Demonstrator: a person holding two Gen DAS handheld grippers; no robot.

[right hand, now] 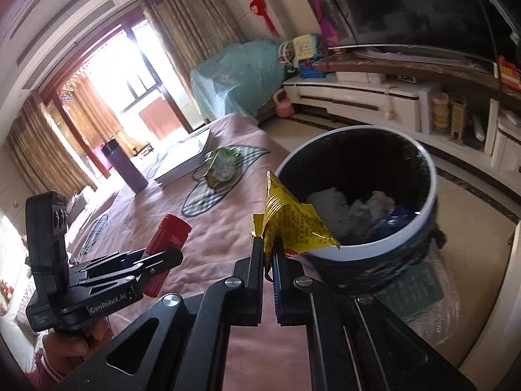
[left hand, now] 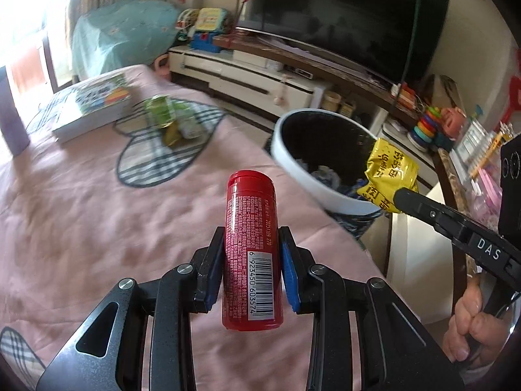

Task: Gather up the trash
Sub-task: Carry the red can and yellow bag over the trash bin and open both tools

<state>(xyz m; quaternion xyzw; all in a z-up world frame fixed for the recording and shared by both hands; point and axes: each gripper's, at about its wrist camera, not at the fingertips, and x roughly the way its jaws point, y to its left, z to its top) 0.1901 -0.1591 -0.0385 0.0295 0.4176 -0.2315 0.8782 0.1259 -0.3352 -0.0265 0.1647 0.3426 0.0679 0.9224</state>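
Observation:
My left gripper is shut on a red cylindrical canister with a barcode, held above the pink cloth; the canister also shows in the right wrist view. My right gripper is shut on a yellow snack wrapper, held at the near rim of the white-rimmed trash bin. In the left wrist view the wrapper hangs over the bin's rim. The bin holds crumpled paper and a blue wrapper. A green wrapper lies on the cloth farther away, and shows in the right wrist view.
A pink cloth covers the table. A book lies at its far end, and a purple bottle stands near it. A TV and a white cabinet with toys stand behind the bin.

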